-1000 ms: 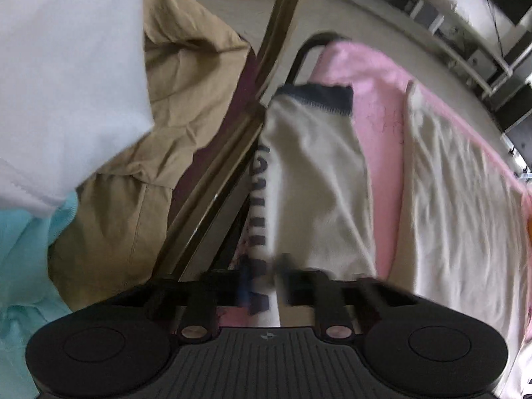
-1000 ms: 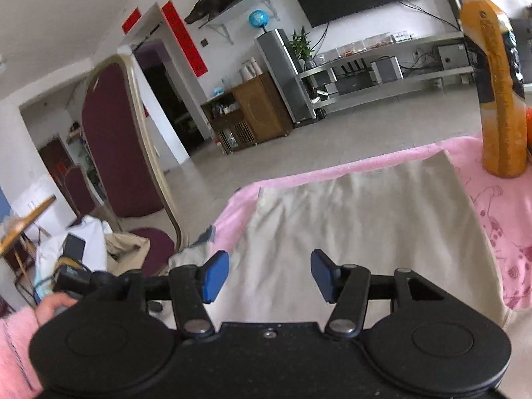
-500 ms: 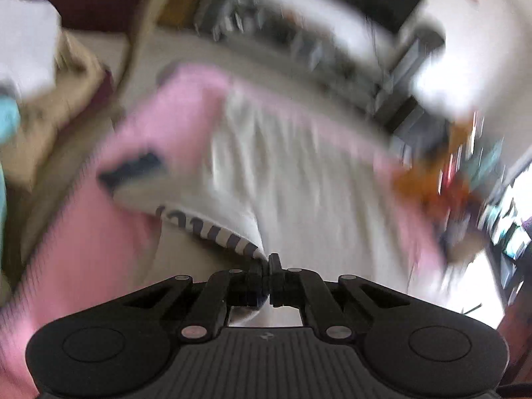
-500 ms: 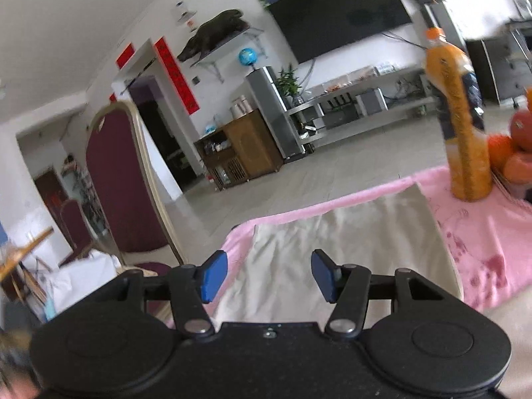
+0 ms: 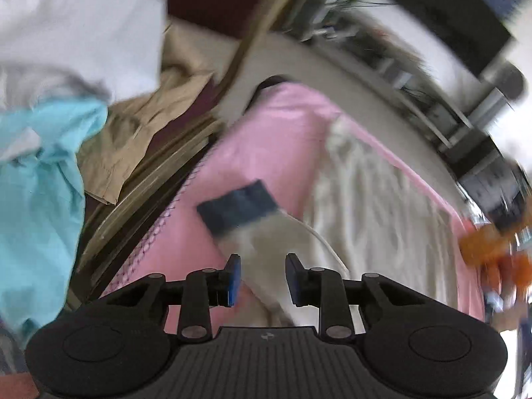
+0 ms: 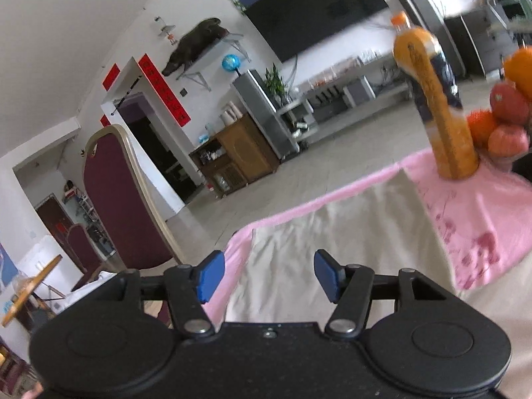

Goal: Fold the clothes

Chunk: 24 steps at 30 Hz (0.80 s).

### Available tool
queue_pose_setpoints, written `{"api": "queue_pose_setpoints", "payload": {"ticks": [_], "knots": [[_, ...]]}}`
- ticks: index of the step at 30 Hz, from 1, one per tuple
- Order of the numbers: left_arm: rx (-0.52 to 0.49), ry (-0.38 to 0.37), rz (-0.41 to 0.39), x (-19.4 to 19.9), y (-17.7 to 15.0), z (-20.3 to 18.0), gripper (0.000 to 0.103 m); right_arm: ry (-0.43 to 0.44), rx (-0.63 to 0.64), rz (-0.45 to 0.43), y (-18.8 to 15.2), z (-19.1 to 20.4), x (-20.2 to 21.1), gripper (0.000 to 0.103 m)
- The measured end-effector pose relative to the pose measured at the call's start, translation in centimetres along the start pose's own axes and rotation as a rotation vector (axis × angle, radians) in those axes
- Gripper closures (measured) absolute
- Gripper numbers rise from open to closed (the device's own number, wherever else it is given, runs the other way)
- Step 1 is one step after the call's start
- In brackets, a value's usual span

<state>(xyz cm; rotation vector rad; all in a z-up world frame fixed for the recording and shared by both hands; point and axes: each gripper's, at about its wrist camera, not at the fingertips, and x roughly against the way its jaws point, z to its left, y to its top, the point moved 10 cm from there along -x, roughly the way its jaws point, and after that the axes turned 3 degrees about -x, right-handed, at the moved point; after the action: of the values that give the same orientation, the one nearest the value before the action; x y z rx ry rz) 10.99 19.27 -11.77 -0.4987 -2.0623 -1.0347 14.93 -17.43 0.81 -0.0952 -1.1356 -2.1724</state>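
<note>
A cream garment [image 5: 375,199] lies spread on the pink table cover [image 5: 266,146]. Its sleeve with a dark blue cuff [image 5: 239,206] is folded in over the pink cloth. My left gripper [image 5: 262,279] hovers open just above the sleeve, nothing between its blue pads. In the right wrist view the same cream garment [image 6: 345,242] lies flat on the pink cover [image 6: 492,212]. My right gripper [image 6: 269,276] is open above the garment's near part and holds nothing.
A maroon chair [image 5: 186,133] stands left of the table with tan [image 5: 146,126], turquoise [image 5: 36,179] and white [image 5: 76,30] clothes piled on it. An orange drink bottle [image 6: 435,106] and a heap of fruit [image 6: 505,116] stand at the table's far right.
My left gripper has let go of the sleeve and opened; the sleeve now lies folded on the table. The right gripper stayed open and tilted up slightly.
</note>
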Motion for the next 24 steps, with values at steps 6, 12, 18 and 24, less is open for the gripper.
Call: {"api": "queue_pose_setpoints", "payload": {"ticks": [6, 12, 18, 24], "knots": [[0.124, 0.054, 0.070, -4.5, 0.7, 2.4, 0.072, -0.002, -0.037, 0.020, -0.3, -0.8, -0.6, 0.045], [0.088, 0.076, 0.086, -6.7, 0.7, 2.1, 0.060, 0.000, -0.013, 0.047, -1.1, -0.4, -1.2, 0.045], [-0.097, 0.179, 0.040, -7.1, 0.4, 0.8, 0.091, -0.010, 0.000, 0.068, -1.8, -0.4, -1.6, 0.045], [-0.263, 0.254, -0.193, -0.5, 3.5, 0.3, 0.096, -0.018, 0.003, 0.052, -1.5, -0.4, -0.9, 0.045]]}}
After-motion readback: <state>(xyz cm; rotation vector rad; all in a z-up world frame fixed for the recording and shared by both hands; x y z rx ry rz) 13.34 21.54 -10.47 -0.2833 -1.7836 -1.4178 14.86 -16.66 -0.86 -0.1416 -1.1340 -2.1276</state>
